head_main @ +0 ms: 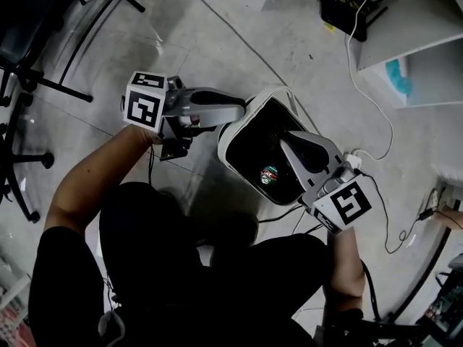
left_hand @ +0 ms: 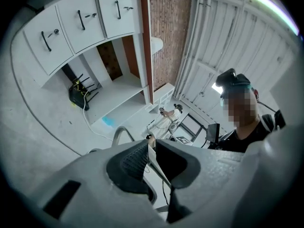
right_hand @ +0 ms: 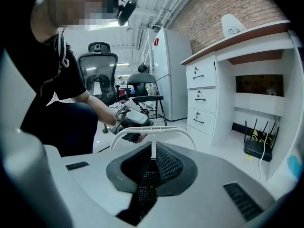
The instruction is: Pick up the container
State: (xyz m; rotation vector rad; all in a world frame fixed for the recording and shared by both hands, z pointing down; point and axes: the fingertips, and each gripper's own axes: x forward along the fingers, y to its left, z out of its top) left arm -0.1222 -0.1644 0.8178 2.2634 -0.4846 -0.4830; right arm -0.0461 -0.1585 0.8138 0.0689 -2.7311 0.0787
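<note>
Progress so far looks decent. At centre-left of the head view, the left gripper (head_main: pixel 235 114) has come in onto the left rim of the container (head_main: pixel 224 150). Its own view shows the jaws nearly together with a thin white edge of the wall pinched between the pads, so I'd call that a grip, and a fairly shallow one. The container is a white bin with a dark inside, sitting in the middle of the frame just in front of the person's knees, over the grey floor (head_main: pixel 217 42). There's a small colourful thing (head_main: pixel 269 173) down in the bottom (no idea what, it's too small to tell). Its arched white handle (right_hand: pixel 152 131) isn't being used at all. Right of centre, the right gripper (head_main: pixel 286 139) is clamped on the opposite rim, with its jaws closed tight on a sliver of white wall. So reaching and grabbing look done on both sides. What's left is the lift itself. I honestly can't tell whether the bin is off the floor yet, and both sides will need to come up evenly.
</note>
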